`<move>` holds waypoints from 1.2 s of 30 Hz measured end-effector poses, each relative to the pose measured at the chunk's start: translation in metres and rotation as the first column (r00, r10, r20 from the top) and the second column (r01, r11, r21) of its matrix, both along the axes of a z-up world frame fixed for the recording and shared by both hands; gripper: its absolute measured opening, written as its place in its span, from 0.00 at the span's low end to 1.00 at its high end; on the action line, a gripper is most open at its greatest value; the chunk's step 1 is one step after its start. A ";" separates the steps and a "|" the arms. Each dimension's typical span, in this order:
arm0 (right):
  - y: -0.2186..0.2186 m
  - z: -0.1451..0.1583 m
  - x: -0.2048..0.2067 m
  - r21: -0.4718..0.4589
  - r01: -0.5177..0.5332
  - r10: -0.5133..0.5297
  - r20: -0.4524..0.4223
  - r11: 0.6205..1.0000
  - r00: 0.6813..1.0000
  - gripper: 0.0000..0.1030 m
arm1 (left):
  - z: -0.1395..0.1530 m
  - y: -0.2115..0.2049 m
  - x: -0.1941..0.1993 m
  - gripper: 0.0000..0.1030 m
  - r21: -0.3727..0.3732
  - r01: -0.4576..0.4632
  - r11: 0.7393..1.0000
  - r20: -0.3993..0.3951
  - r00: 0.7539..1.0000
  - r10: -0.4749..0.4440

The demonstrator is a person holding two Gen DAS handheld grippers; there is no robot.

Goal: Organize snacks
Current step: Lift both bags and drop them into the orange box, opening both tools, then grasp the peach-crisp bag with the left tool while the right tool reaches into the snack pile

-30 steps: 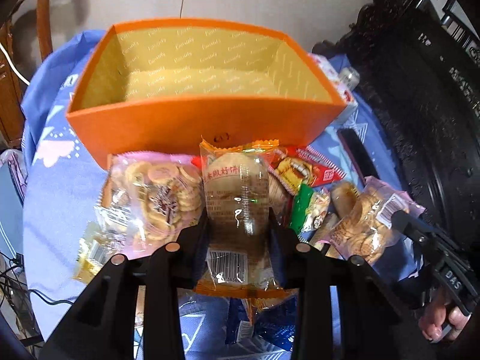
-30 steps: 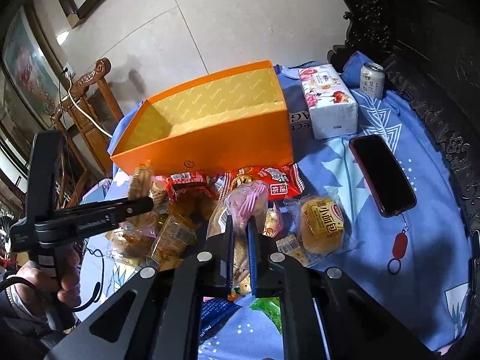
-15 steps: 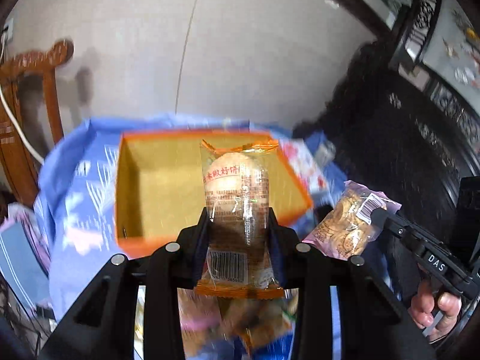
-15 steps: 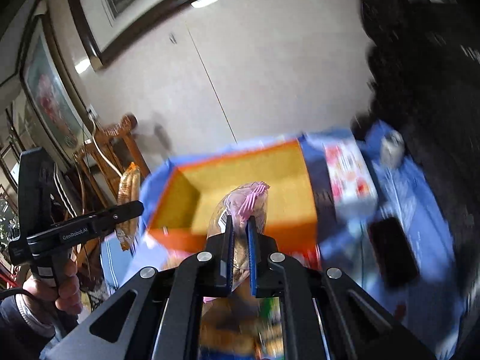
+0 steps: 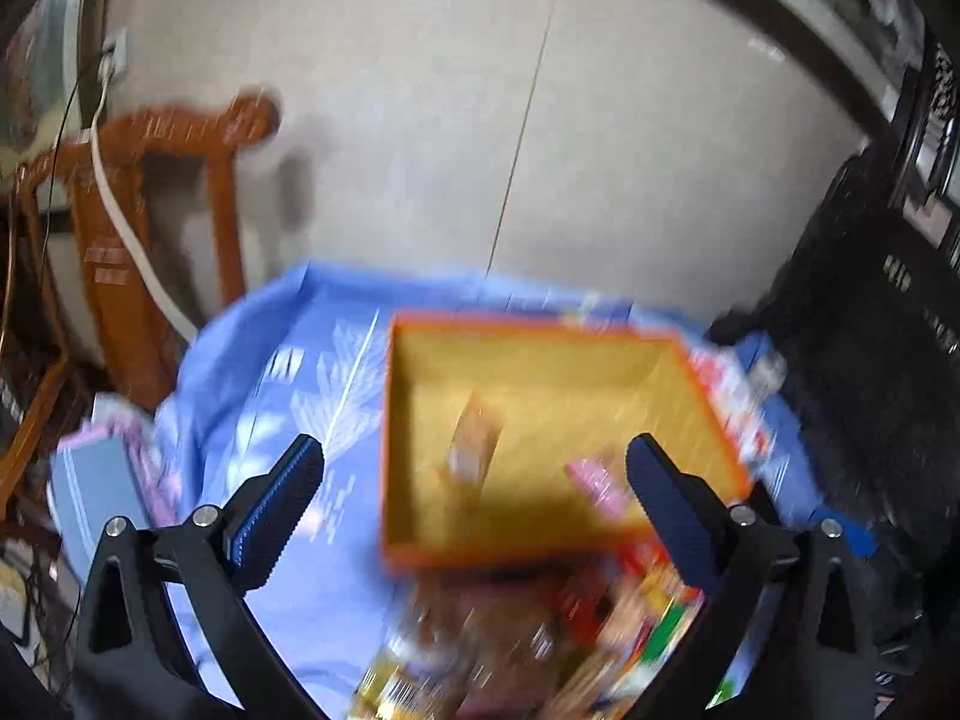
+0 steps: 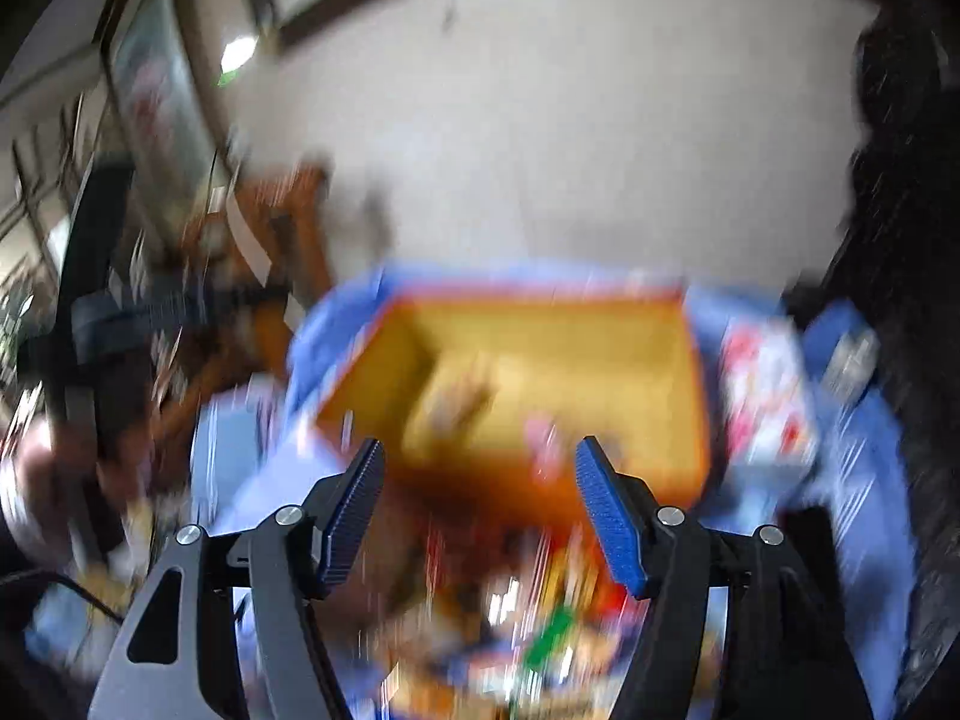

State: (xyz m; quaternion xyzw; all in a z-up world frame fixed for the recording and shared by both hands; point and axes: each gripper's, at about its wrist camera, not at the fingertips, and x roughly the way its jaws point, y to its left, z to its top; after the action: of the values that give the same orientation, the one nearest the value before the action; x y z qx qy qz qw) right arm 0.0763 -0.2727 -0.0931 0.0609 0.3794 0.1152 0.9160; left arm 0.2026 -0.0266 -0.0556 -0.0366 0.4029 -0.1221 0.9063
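Observation:
An orange box with a yellow inside stands on the blue tablecloth; it also shows in the right wrist view. Inside it lie an orange-edged pastry packet and a pink biscuit bag, both blurred; in the right wrist view the packet and the bag show too. My left gripper is open and empty above the box. My right gripper is open and empty above the box's near wall. A blurred pile of loose snacks lies in front of the box.
A wooden chair stands at the left beyond the table. A tissue box and a can sit right of the orange box. Dark carved furniture is on the right. The person's left hand holds the other gripper's handle.
Both grippers opened and dropped their packets into the orange box. Both views are now motion-blurred, and the box sits lower in view.

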 end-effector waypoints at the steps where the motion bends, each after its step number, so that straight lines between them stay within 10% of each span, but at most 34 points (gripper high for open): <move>1: 0.002 -0.013 -0.007 0.002 -0.024 0.024 -0.046 1.000 0.999 0.64 | -0.010 0.006 -0.008 0.96 0.011 -0.006 1.000 -0.017 1.000 0.006; 8: 0.026 -0.080 -0.057 0.006 -0.127 0.125 -0.226 0.992 0.966 0.97 | -0.063 0.037 -0.070 0.96 0.065 -0.010 0.998 -0.108 0.994 0.017; 18: 0.049 -0.114 -0.049 -0.048 -0.215 0.188 -0.323 0.975 0.927 0.97 | -0.093 0.031 -0.117 0.96 0.129 0.057 0.990 -0.162 0.986 -0.035; 23: 0.078 -0.132 -0.041 -0.154 -0.426 0.354 -0.348 0.892 0.868 0.97 | -0.096 0.032 -0.135 0.96 0.173 0.084 0.981 -0.160 0.986 -0.056; 27: 0.094 -0.148 -0.035 -0.217 -0.529 0.426 -0.384 0.821 0.819 0.83 | -0.100 0.036 -0.145 0.96 0.195 0.088 0.977 -0.167 0.984 -0.055; 31: 0.096 -0.148 -0.030 -0.091 -0.534 0.463 -0.389 0.841 0.796 0.43 | -0.109 0.036 -0.146 0.96 0.198 0.095 0.976 -0.192 0.980 -0.056; 36: 0.088 -0.136 -0.043 -0.046 -0.475 0.426 -0.372 0.879 0.825 0.36 | -0.127 0.022 -0.141 0.96 0.216 0.141 0.966 -0.218 0.972 -0.093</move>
State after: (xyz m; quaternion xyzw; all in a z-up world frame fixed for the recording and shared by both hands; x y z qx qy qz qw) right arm 0.0337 -0.1849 -0.2294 -0.0738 0.5468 0.2895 0.7821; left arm 0.0612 -0.0043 -0.1822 0.0802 0.5073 -0.1237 0.8491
